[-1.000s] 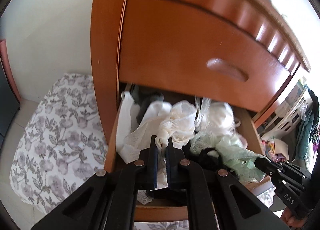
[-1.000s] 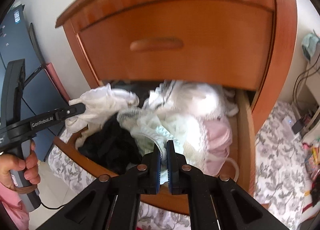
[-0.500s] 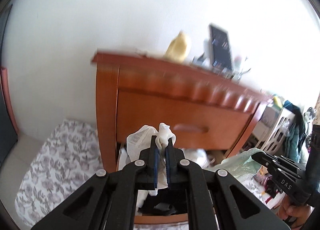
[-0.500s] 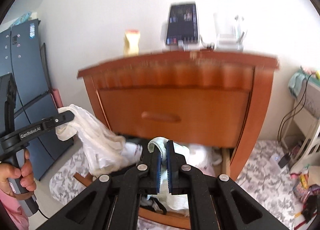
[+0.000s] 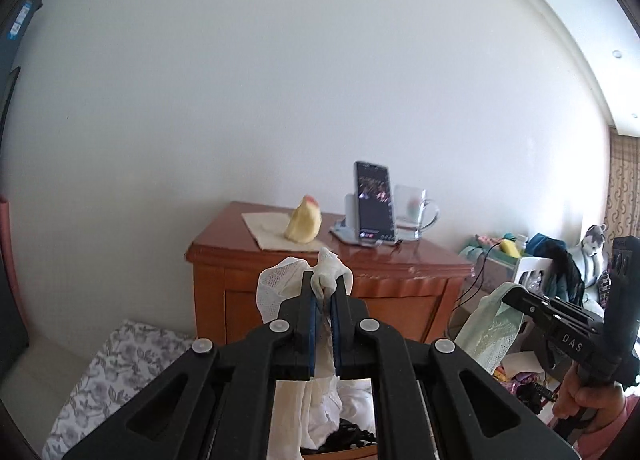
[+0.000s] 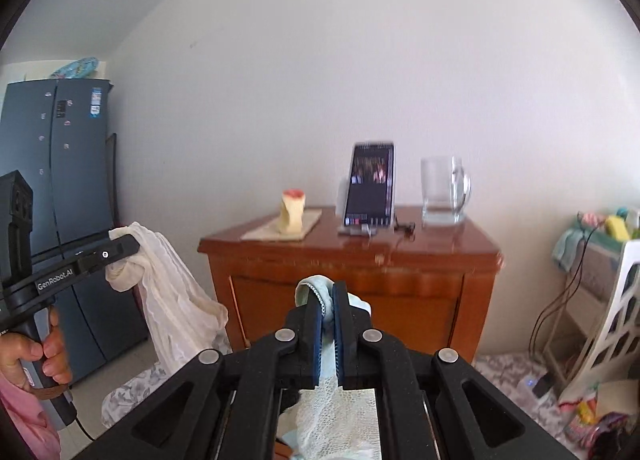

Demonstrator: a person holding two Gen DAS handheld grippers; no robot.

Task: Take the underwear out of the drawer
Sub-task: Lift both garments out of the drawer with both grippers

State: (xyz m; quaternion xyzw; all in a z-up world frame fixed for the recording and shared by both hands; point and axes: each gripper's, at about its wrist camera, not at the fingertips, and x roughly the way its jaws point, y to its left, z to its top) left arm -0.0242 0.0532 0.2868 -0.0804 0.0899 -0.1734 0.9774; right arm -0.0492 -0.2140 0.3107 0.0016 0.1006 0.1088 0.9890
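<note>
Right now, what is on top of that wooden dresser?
On the wooden dresser stand a half-eaten apple on a napkin, a propped phone and a glass mug. Whatever lies behind the phone is hidden.

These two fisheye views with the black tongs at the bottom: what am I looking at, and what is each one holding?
Each view comes from a camera on a hand-held tool, looking along its two fingers. In the left view, the left tool is shut on a white mesh garment; the right tool appears at its right edge. In the right view, the right tool is shut on pale green lace underwear. Beyond stands a wooden dresser bearing an eaten apple, a propped phone and a glass mug.
</note>
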